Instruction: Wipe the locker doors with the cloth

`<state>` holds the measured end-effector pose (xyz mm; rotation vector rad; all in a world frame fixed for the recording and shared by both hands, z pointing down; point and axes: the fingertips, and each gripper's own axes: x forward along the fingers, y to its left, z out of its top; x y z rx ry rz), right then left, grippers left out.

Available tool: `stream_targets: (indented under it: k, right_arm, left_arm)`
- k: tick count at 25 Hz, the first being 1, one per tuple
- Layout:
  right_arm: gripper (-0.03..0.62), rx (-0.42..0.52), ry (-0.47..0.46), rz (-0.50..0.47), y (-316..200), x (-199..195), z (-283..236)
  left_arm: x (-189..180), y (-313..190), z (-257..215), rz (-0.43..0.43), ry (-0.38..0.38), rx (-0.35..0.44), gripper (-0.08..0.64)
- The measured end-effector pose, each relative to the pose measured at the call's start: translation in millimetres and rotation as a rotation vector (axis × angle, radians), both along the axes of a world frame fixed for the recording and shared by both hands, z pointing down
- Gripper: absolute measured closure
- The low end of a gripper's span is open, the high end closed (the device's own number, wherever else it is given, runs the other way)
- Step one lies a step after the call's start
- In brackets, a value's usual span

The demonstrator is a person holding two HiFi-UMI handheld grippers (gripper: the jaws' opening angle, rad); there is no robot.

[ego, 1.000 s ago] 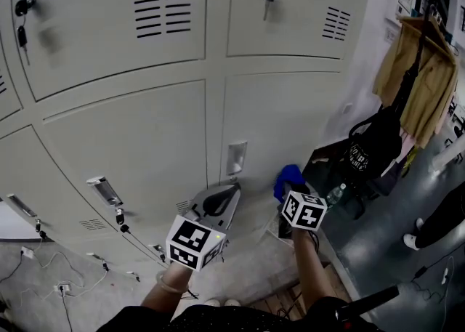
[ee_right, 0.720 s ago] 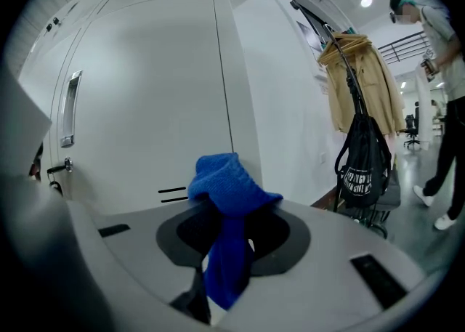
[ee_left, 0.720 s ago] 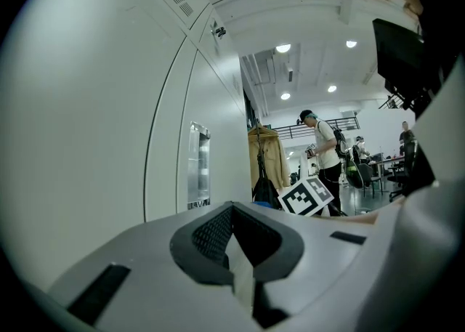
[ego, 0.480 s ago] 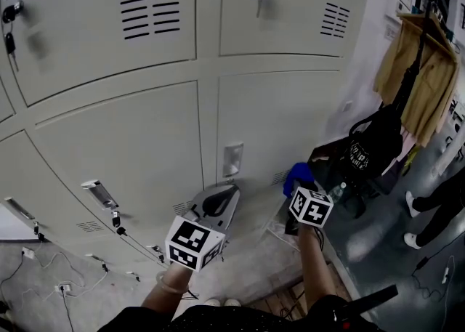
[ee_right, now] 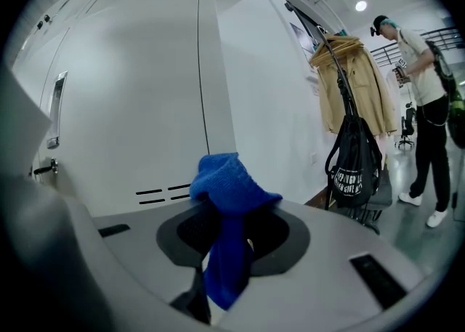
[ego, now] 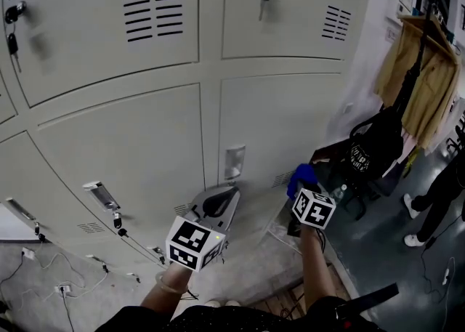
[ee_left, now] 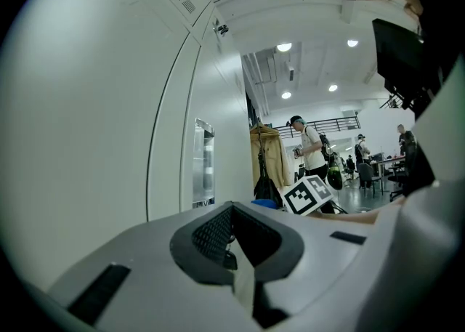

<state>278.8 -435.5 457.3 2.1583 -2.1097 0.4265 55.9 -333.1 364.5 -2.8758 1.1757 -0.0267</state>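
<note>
Beige locker doors (ego: 280, 123) fill the background. Right gripper (ego: 299, 184) pinches the blue cloth (ee_right: 229, 185), apparently close to a lower door. Left gripper (ego: 231, 194) jaws pressed together, empty.

fuzzy blue cloth (ee_right: 231, 191); smooth matt painted metal locker doors (ego: 283, 116).

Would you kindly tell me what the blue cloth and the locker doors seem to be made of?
Cloth: soft, matte looped fabric, perhaps microfibre; it bunches and droops from the shut right gripper. Locker doors: probably painted sheet metal, smooth pale satin finish; thin flat panels with punched vent slots.
</note>
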Motion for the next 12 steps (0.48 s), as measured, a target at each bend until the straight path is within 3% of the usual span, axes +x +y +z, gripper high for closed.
stream_targets:
  k: [7, 12]
  right_arm:
    - [0.492, 0.127, 0.048, -0.087, 32, -27, -39]
    - [0.492, 0.265, 0.043, -0.214, 78, -76, -95]
  left_arm:
    - [7, 4, 2, 0.026, 0.001, -0.003, 0.554]
    - [14, 9, 1, 0.039, 0.010, 0.004, 0.554]
